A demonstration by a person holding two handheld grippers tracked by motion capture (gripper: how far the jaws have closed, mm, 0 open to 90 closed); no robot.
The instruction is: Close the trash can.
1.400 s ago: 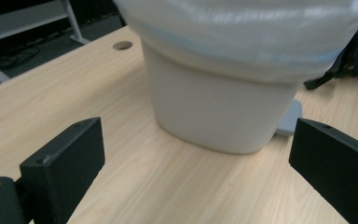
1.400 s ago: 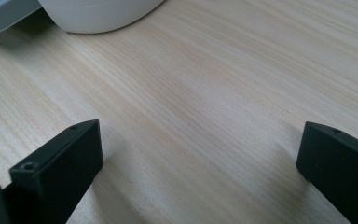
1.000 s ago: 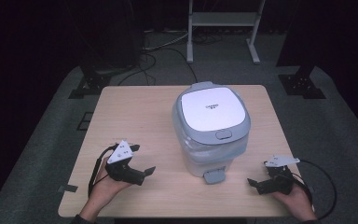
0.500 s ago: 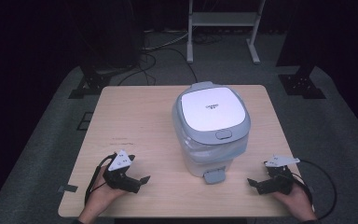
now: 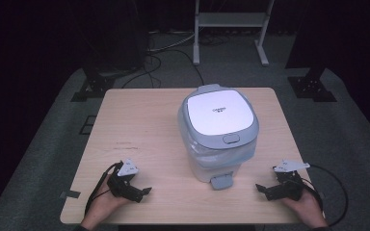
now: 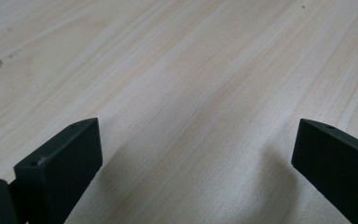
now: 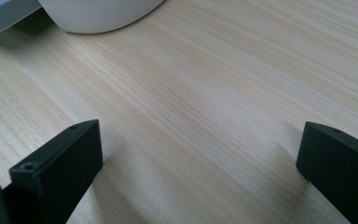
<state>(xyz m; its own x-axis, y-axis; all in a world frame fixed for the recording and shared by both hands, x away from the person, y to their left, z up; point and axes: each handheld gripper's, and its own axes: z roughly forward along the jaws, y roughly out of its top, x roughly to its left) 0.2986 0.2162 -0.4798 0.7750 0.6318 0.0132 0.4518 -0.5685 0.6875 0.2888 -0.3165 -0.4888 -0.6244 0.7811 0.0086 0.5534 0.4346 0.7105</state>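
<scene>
In the high view, a lidded white bin [image 5: 219, 132] is seen right of the counter [image 5: 139, 120] centre, the left gripper [image 5: 142, 192] at 7 o'clock and the right gripper [image 5: 265, 190] at 5 o'clock. In the left gripper view, the 2 jaws are spread over bare wood. In the right gripper view, the jaws are spread, the bin's base [image 7: 98, 14] at 11 o'clock.

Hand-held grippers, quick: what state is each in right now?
Left hand-held gripper: open, holding nothing, over the table.
Right hand-held gripper: open, holding nothing, near the bin.
</scene>
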